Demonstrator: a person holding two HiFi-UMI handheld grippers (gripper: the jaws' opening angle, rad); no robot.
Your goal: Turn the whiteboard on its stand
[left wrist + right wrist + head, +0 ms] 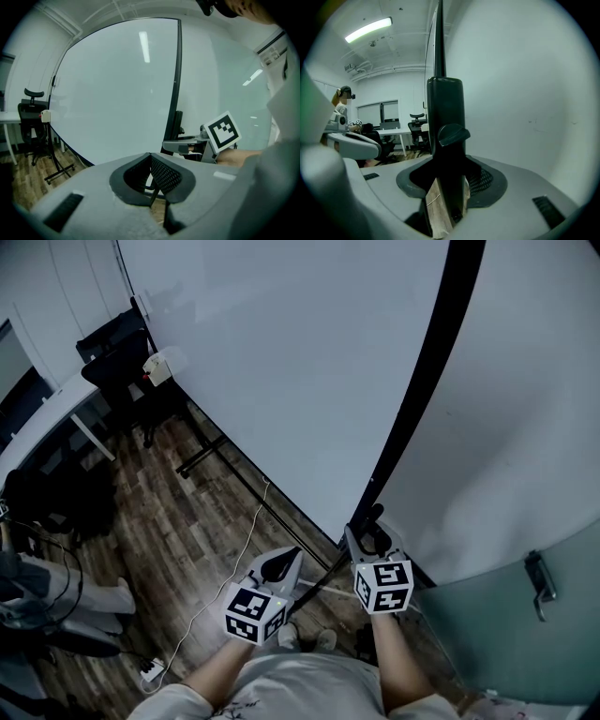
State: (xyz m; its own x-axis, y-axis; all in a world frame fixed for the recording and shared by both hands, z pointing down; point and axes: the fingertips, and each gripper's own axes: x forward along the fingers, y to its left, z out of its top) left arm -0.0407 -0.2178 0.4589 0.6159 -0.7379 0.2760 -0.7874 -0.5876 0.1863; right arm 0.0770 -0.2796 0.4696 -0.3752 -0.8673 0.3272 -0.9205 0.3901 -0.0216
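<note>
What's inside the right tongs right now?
The stand's black post, with a knob on it, stands between the right tongs, which close on it. Below, wood floor shows through the gap. What lies straight behind the post is covered by it.

I see a plain white whiteboard (281, 362) edged in black, its stand post (445, 117) black too, over a dark brown wood-grain floor (197, 540). My left tongs (279, 562) and right tongs (373, 524) are pale grey with black mesh pads (164, 174); each cube (255, 612) shows black-and-white squares.
</note>
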